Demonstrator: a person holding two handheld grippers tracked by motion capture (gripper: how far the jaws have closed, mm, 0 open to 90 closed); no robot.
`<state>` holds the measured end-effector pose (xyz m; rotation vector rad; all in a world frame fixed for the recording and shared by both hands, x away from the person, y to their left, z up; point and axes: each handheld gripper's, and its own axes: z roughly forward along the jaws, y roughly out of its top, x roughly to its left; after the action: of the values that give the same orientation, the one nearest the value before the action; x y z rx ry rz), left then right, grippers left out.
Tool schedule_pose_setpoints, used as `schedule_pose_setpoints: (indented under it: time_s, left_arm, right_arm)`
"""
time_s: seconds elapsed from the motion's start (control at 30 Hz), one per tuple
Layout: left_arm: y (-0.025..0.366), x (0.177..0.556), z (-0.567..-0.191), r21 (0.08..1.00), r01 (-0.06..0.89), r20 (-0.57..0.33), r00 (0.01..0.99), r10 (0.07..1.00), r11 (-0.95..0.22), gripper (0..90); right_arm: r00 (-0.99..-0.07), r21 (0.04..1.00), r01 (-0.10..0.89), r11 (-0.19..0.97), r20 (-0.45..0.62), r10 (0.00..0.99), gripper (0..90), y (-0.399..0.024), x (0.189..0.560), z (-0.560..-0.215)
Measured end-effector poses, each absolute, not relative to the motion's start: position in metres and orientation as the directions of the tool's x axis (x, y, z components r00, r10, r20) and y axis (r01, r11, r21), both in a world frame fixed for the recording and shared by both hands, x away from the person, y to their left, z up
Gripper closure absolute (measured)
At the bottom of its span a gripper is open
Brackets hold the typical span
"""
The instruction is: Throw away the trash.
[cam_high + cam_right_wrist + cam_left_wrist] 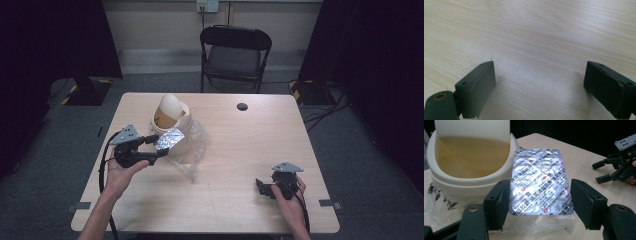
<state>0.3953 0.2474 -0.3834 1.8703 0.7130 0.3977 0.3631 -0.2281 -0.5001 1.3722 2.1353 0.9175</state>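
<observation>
A silver foil blister pack with red and black print is held flat between the two black jaws of my left gripper, which is shut on its long edges. The pack hangs just in front of a cream bin with a swing lid, whose lid is tipped inward. Near the table's front right, my right gripper stands open just above bare wood with nothing between its jaws. It is also in the left gripper view, far right.
A crumpled clear plastic bag lies under and around the bin. The light wooden table has a small black round cap near its far edge. A black folding chair stands behind the table.
</observation>
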Motion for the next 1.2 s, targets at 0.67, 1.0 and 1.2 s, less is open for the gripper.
schedule_pose_setpoints:
  time_s: [0.67, 1.0, 1.2]
  left_arm:
    - [0.275, 0.432, -0.374, 0.881, 0.356, -0.041, 0.712, 0.701, -0.311, 34.2]
    - [0.273, 0.445, -0.377, 0.865, 0.387, -0.044, 0.693, 0.719, -0.319, 34.1]
    - [0.269, 0.449, -0.371, 0.872, 0.377, -0.042, 0.694, 0.719, -0.313, 34.1]
  right_arm:
    - [-0.412, 0.730, 0.620, 0.288, -0.010, 0.911, 9.5, -0.228, 0.363, -0.500]
    - [-0.412, 0.730, 0.620, 0.288, -0.010, 0.911, 9.5, -0.228, 0.363, -0.500]
    - [-0.412, 0.730, 0.620, 0.288, -0.010, 0.911, 9.5, -0.228, 0.363, -0.500]
